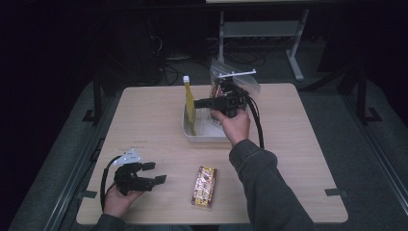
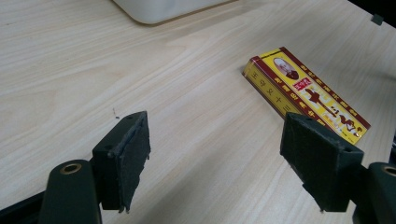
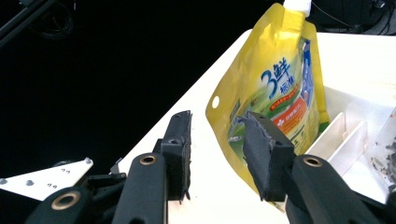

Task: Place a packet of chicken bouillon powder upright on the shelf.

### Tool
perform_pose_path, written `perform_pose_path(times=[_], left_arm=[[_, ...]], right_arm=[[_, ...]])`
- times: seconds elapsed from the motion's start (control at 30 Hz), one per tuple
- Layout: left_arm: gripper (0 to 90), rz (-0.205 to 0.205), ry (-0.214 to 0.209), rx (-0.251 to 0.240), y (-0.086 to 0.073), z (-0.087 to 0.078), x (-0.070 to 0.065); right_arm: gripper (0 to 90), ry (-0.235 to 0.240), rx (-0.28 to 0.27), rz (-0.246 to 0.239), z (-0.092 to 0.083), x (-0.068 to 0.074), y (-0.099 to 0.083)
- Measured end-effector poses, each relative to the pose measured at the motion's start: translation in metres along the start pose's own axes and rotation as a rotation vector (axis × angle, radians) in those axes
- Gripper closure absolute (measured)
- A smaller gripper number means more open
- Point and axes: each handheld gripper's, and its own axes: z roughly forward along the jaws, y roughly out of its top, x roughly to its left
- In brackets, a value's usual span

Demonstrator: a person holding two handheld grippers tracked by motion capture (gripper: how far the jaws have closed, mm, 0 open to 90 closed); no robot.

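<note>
Yellow pouch [image 3: 275, 88] parked upright in the white bin [image 1: 204, 131]

Up close we read its label past the right gripper [image 3: 217, 154], jaws apart, empty; left gripper [image 2: 219, 154] gapes beside the red-and-yellow box [image 2: 306, 93].

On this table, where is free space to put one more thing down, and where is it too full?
Free: the far-left table left of the white bin, and the right side beyond the sleeve. Also bare: between the left tool and the red-yellow box. Crowded: around the bin, with yellow pouch, plastic bag and right tool.

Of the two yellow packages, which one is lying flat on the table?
The red-and-yellow box, flat on the table near the left gripper. The yellow spouted pouch stands upright in the white bin.
</note>
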Motion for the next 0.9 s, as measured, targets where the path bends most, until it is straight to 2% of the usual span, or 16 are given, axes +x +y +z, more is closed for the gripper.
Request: perform_pose_path(times=[0.77,0.9], left_arm=[[23.6,0.029,-0.013,0.015,0.002,0.006,-0.008],[23.5,0.022,-0.016,0.01,0.002,0.006,-0.009]], right_arm=[[57.2,0.027,0.019,0.01,-0.018,-0.012,-0.023],[55.8,0.03,0.028,0.014,-0.022,-0.013,-0.027]])
